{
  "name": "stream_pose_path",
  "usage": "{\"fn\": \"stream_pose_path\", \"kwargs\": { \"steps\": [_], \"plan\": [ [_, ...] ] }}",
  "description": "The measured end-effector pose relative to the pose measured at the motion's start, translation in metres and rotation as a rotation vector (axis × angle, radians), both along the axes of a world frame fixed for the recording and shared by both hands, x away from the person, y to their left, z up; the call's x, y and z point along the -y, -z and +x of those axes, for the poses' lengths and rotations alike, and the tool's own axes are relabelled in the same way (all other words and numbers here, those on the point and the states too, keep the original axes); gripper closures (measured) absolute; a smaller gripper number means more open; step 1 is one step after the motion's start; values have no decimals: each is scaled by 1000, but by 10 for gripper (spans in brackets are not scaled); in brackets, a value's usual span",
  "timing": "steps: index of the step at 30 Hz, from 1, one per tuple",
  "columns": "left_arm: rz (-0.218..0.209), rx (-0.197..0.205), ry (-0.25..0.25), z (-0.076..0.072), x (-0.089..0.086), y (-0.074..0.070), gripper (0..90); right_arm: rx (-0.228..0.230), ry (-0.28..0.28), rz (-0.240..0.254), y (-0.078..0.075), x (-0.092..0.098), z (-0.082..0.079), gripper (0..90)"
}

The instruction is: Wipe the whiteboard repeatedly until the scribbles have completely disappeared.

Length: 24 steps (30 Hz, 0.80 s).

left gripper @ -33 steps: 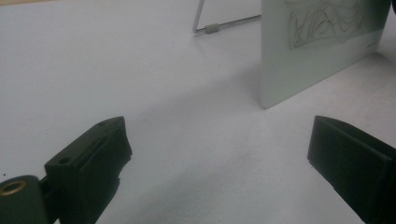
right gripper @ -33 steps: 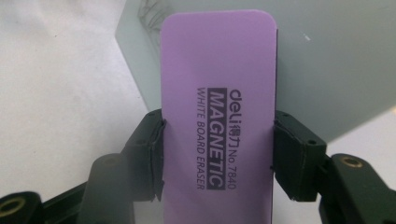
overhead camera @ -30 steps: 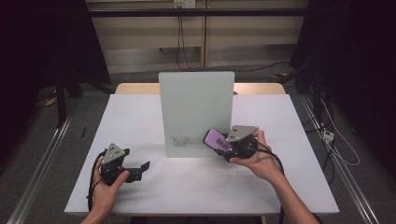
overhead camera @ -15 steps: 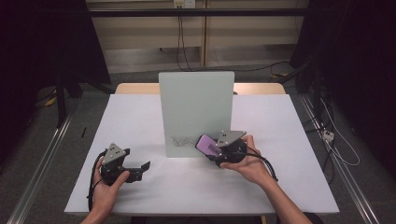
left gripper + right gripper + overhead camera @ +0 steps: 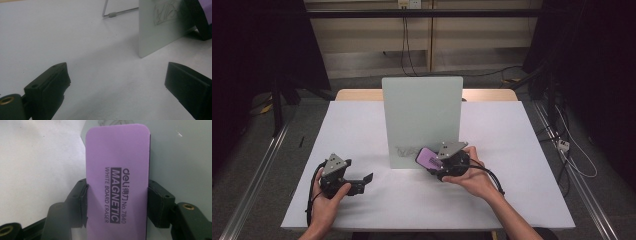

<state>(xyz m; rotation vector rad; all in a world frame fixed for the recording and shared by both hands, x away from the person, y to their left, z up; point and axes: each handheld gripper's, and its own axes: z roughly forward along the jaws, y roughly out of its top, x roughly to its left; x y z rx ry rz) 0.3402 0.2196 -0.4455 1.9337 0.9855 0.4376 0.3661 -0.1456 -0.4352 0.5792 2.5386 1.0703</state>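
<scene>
Hands come first, nearest the table's front edge: the left tool (image 5: 364, 178) rests left of the whiteboard (image 5: 422, 117), its jaws spread over bare table (image 5: 522, 135). The right tool (image 5: 117, 202) pinches the purple eraser (image 5: 117, 177) by its long sides, holding it just before the board's lower right, beside the pen scribble (image 5: 407, 150). Wiping looks about to begin; next the pad must press flat and sweep leftward. Nothing blocks it, though the propped board could tip back.

A white table (image 5: 362, 125) carries an upright whiteboard (image 5: 422, 115) on its wire stand (image 5: 117, 13).
</scene>
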Motion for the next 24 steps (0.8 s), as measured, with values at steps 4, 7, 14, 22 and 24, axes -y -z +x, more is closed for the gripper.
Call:
{"fn": "stream_pose_path", "kwargs": {
  "steps": [4, 7, 14, 22, 24],
  "plan": [
    [0, 1, 1, 0, 0, 0, 53, 4, -7, -8, 2, -6, 0, 418],
    [-2, 1, -1, 0, 0, 0, 53, 7, -13, -11, 1, -7, 0, 419],
    [-8, 0, -5, 0, -1, 0, 53, 28, 9, -1, -10, -3, 2, 419],
    [-9, 2, -2, 0, -1, 0, 53, 79, 39, 26, -28, 4, 6, 418],
    [-8, 2, -2, 0, -1, 0, 53, 82, 41, 28, -31, 3, 7, 419]
  ]
}}
